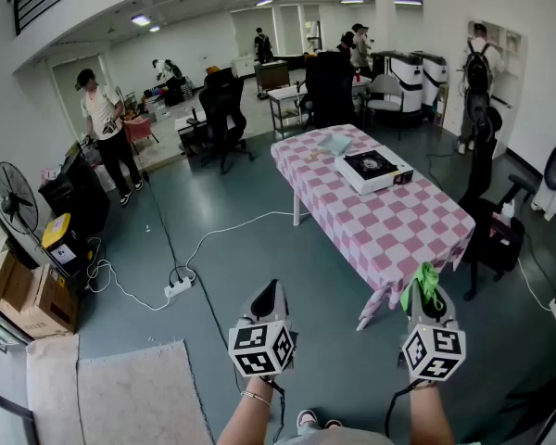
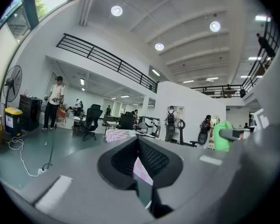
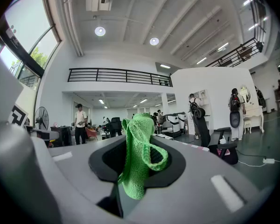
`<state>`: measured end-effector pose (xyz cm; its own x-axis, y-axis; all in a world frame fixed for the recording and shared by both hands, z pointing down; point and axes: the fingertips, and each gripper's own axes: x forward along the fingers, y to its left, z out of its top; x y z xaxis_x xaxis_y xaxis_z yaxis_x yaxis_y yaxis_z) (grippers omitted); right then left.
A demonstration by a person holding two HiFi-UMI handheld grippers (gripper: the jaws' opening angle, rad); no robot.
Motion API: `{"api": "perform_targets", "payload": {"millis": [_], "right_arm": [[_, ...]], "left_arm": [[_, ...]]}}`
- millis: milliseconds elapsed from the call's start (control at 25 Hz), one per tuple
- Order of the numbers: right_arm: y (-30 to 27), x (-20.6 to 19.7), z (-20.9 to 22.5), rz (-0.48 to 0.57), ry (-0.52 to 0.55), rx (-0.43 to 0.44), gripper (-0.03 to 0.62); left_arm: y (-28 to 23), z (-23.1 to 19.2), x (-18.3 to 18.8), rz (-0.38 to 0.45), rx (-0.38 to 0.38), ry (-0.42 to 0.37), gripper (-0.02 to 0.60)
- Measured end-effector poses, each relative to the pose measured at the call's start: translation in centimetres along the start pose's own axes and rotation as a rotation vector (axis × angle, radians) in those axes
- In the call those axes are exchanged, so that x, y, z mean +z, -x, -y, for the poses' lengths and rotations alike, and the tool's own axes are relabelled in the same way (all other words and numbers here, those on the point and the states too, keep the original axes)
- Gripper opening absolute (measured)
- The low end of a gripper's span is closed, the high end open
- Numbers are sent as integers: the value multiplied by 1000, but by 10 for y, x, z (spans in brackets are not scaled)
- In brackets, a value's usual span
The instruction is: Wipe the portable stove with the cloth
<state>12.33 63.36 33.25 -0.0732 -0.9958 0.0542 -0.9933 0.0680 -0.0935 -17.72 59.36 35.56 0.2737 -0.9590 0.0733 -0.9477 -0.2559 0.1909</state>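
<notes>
Head view: stove (image 1: pixel 375 168) sits far off on counter (image 1: pixel 398 225); its surface detail is too small to tell. Forearms (image 1: pixel 259 420) cut by bottom edge.
Right tool (image 3: pixel 138 146) view: lower end of cloth (image 3: pixel 136 171) buried between jaws.
Left tool (image 2: pixel 137 146) view: counter mostly behind jaws, only a checkered sliver visible.

cloth (image 3: pixel 136 162): green looped knit, rough | tablecloth (image 1: pixel 417 222): checked fabric, matt

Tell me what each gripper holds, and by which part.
The right gripper is shut on the green knitted cloth, pinched at its bunched middle, a loop sticking out past the jaws. The left gripper holds nothing; its jaws are together.
</notes>
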Motion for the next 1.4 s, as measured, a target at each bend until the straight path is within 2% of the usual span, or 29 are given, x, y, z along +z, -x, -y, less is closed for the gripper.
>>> {"api": "perform_targets", "payload": {"millis": [400,560,880,1080,1240,1400], "right_arm": [[-16,0,-20,-7,39,14,92],[-29,-5,-28,-5,5,35,94],[-46,-20,-41,-25,-37,-5,94],[-78,-22,-31,-58,-48,-14,94],[-89,-31,-40,-63,-50,-24,94],[-124,-34,-37,-69,-43,-21,94]], "left_arm": [[-10,-19,-2,-15,-7,14,0],[-17,-32,-2,-21,-3,18,0],[-28,-60,-2,-30,-14,1,0],[-61,-63,-4,-64,-16,4,0],[-67,-79,-7,-61,-17,11,0],[-99,-89,-8,-67,-10,18,0]]}}
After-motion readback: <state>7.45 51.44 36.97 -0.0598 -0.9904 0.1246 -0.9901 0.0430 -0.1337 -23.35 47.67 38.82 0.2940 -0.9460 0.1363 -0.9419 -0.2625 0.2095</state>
